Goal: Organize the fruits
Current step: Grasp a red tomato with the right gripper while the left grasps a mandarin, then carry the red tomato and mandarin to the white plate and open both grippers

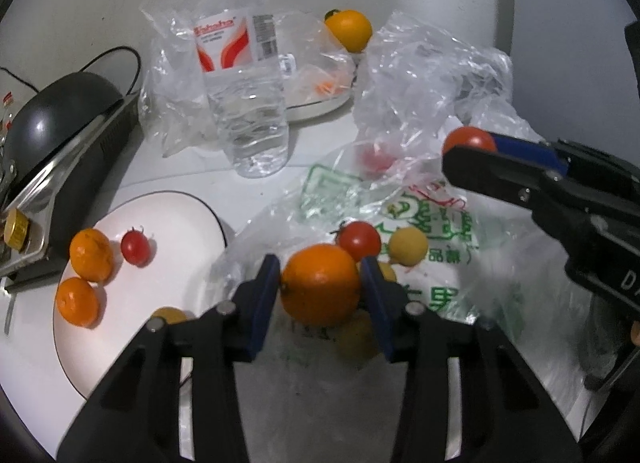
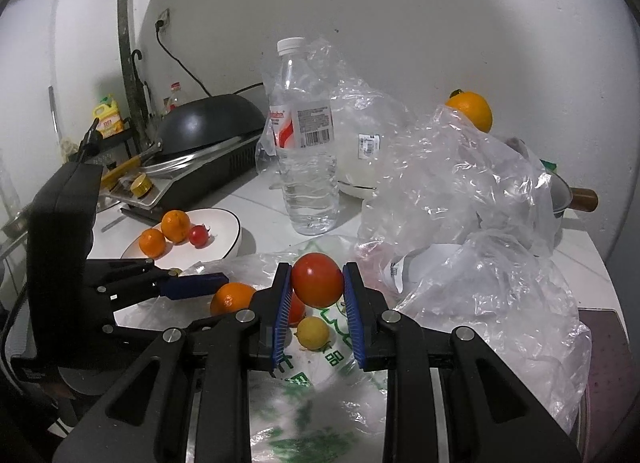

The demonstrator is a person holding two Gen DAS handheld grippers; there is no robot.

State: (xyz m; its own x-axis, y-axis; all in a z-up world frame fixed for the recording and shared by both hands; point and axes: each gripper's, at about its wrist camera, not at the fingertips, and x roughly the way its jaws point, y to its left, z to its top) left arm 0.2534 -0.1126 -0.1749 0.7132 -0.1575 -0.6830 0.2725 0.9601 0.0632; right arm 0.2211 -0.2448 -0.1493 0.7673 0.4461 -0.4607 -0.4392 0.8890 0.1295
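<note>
blue-padded fingers of the left gripper (image 1: 320,291) pinch a round orange citrus fruit (image 1: 320,290) just above a clear plastic bag with green print (image 1: 432,263) spread on the white surface (image 1: 208,171). the right gripper (image 2: 317,283) pinches a round red tomato (image 2: 317,279) between its own blue pads, held over the same bag. on the bag, close to the held orange, lie a small red cherry tomato (image 1: 360,239) and a small yellow round fruit (image 1: 408,245). to the left sits a white round plate with a dark rim (image 1: 176,223) carrying two small oranges (image 1: 91,254) and another red cherry tomato (image 1: 135,247). a clear plastic water bottle with a red-and-white label (image 1: 244,75) stands upright behind the plate, with crumpled clear plastic bags (image 1: 432,75) beside it and a large orange (image 1: 349,29) farther back.
</note>
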